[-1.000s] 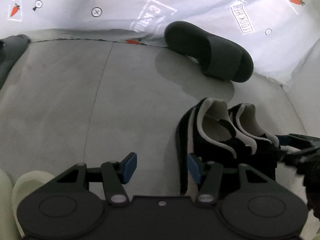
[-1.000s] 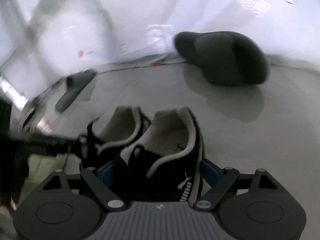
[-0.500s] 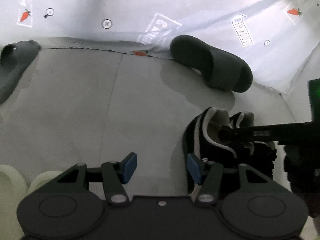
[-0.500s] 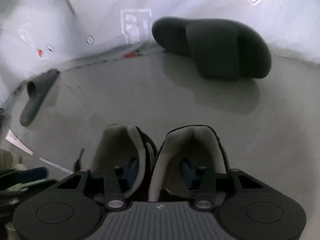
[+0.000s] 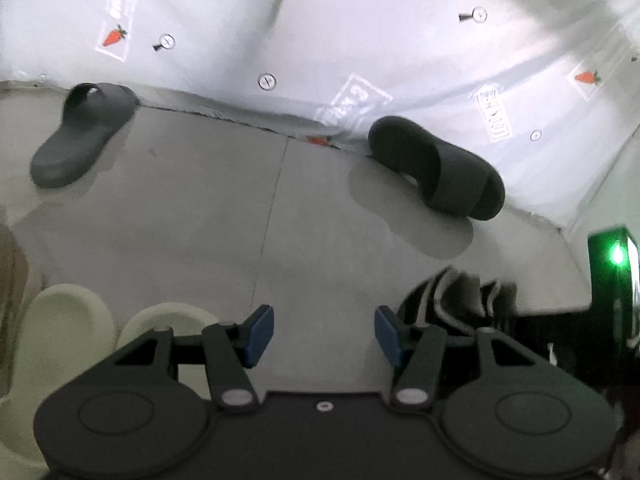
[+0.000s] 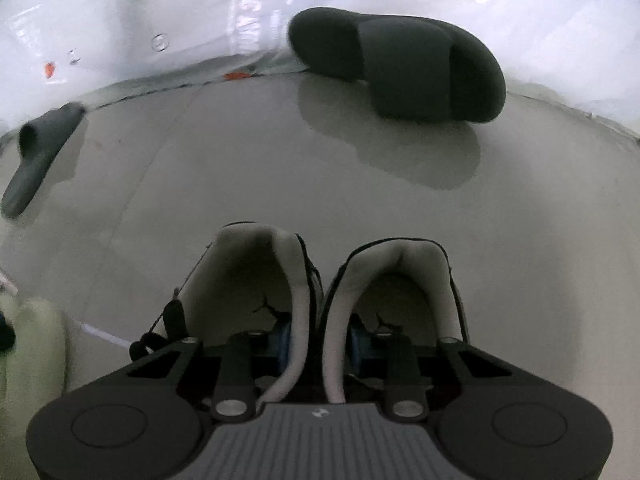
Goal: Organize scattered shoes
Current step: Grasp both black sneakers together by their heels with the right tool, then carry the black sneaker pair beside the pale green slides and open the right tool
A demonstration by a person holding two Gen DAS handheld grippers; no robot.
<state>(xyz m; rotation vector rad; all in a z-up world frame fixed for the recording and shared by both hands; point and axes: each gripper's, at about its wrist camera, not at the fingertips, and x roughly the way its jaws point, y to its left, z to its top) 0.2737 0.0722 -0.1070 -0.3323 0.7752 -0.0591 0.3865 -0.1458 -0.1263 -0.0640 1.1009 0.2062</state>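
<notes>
A pair of black sneakers (image 6: pixel 400 276) with pale lining stands side by side on the grey floor. My right gripper (image 6: pixel 319 340) has one finger down inside each shoe and is shut on their two adjoining inner walls. From the left wrist the same sneakers (image 5: pixel 452 300) show at lower right, with the right gripper's body behind them. My left gripper (image 5: pixel 325 334) hangs open over bare floor, left of the sneakers, holding nothing. One dark slide (image 5: pixel 436 168) leans at the wall; its mate (image 5: pixel 80 132) lies far left.
Two cream slippers (image 5: pixel 64 328) sit side by side at lower left, close to the left gripper. A white printed sheet (image 5: pixel 360 40) covers the wall behind. The near dark slide (image 6: pixel 400 64) lies ahead of the sneakers, with bare floor (image 6: pixel 240 160) between them.
The right gripper's fingers went from outside the sneakers to inside them and closed on the inner walls. The left gripper pulled back and left, bringing the second slide and cream slippers into view.
</notes>
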